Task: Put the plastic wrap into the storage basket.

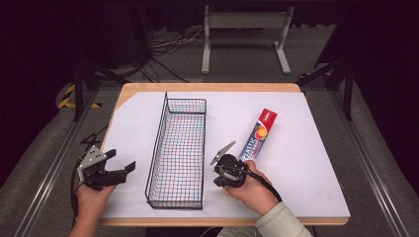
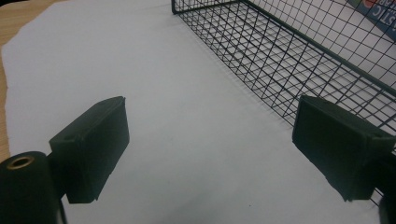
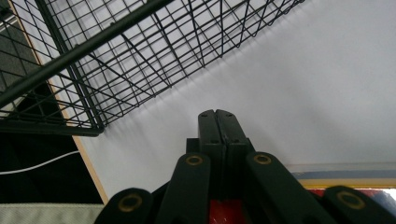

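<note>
A long black wire basket (image 1: 157, 143) stands empty in the middle of the white sheet. A plastic wrap box (image 1: 259, 134), red and blue, lies at an angle to its right. My left gripper (image 1: 121, 160) is held left of the basket near the front edge, open, with nothing between its pads (image 2: 91, 140); the basket's side wall (image 2: 280, 51) runs past its right jaw. My right gripper (image 1: 218, 177) sits by the box's near end, between box and basket. Its jaws are pressed together, shut on nothing (image 3: 217, 112). The box's edge (image 3: 345, 175) shows low beside it.
The white sheet (image 1: 306, 163) covers a wooden table (image 1: 207, 87). The basket's near corner (image 3: 93, 42) lies close to the table's front edge. A metal frame (image 1: 244, 29) and cables lie on the floor beyond the table.
</note>
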Available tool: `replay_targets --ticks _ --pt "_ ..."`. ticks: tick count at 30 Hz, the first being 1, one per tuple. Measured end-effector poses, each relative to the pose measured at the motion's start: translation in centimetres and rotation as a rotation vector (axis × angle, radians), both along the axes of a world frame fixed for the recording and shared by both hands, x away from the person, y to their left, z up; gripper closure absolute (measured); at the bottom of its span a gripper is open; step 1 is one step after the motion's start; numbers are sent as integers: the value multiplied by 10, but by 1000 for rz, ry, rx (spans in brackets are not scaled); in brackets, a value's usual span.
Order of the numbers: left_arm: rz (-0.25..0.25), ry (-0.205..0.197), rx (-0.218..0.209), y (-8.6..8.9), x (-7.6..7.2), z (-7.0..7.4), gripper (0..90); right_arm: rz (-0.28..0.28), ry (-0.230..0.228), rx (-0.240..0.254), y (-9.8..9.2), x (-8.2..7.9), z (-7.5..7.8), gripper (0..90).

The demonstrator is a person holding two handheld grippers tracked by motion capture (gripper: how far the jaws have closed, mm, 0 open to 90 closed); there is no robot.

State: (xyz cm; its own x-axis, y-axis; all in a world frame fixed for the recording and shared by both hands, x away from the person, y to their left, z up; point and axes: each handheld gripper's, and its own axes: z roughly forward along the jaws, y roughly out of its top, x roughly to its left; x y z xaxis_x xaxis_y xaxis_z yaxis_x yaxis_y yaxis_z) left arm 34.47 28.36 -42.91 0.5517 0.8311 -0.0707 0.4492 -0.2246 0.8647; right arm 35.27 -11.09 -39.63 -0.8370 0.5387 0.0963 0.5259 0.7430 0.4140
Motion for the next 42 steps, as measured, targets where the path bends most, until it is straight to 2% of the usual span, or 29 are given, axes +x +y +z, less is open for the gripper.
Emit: replay_targets --ticks 7,13,22,25,35,37,42 --pt "-3 3 1 -1 1 -2 116 14 23 -43 -2 -2 2 900" --pt "4 -1 -6 1 0 -1 116 18 63 -69 -12 -7 3 900" --pt "0 10 -4 -1 1 -3 116 -13 84 -117 -31 -21 6 900" --pt "-1 7 -5 -2 1 -3 116 -20 91 -122 -35 -23 6 900" --pt "3 -1 -9 1 1 -1 116 -37 102 -196 -45 -27 6 900" --pt "5 -3 -10 1 1 -1 116 -41 107 -196 -47 -27 6 900" --pt "10 -5 -18 2 1 -1 116 -85 111 -207 -65 -30 7 900"
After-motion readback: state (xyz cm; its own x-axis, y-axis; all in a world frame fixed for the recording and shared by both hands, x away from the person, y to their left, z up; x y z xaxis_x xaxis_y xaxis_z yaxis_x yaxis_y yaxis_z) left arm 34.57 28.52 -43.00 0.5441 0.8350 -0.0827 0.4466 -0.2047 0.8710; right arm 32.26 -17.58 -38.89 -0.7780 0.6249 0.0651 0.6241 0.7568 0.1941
